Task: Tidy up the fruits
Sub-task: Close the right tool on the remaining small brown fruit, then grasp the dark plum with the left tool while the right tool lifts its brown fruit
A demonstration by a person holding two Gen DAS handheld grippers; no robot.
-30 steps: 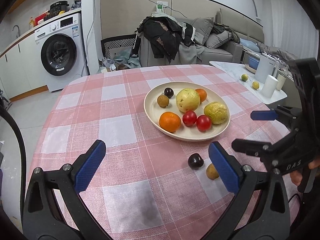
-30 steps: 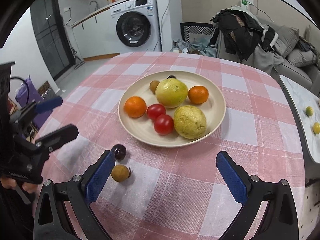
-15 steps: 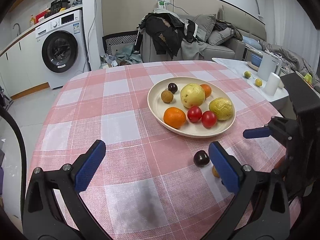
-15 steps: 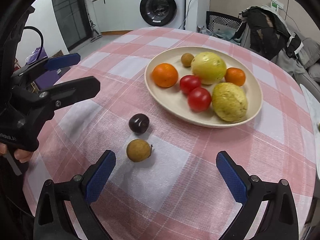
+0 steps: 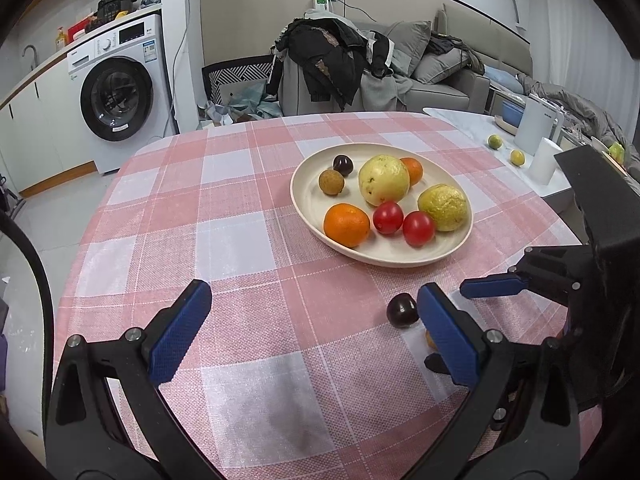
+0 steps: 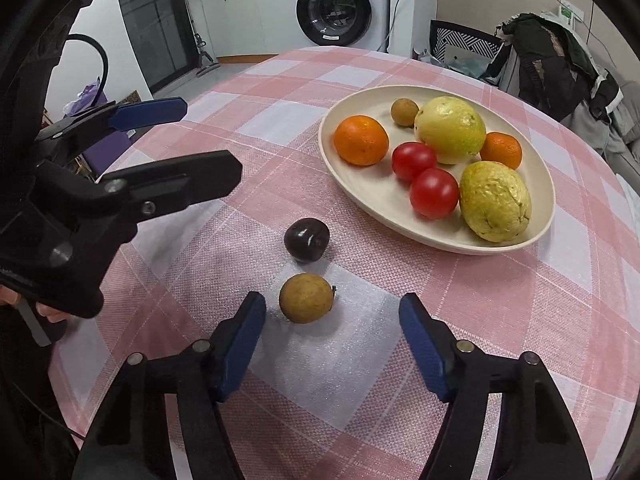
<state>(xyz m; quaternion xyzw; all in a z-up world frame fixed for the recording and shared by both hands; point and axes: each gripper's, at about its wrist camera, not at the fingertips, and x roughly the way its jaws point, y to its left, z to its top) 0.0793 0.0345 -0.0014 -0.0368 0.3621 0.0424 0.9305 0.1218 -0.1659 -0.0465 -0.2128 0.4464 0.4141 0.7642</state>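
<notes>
A cream plate holds oranges, two red tomatoes, two yellow-green guavas, a small brown fruit and, in the left wrist view, a dark plum. On the pink checked cloth lie a loose dark plum and a brown longan, mostly hidden behind my left finger in the left wrist view. My right gripper is open, low over the cloth, with the longan just ahead of its left pad. My left gripper is open over bare cloth, the plum beside its right pad.
The round table's edge curves close on all sides. A washing machine, a clothes-draped chair and a sofa stand beyond. A white side table to the right carries small yellow fruits and containers. A hand grips the left gripper's handle.
My right gripper has dropped and advanced toward the two loose fruits while its jaws narrowed. The left gripper has shifted slightly, the plate moving right in its view.
</notes>
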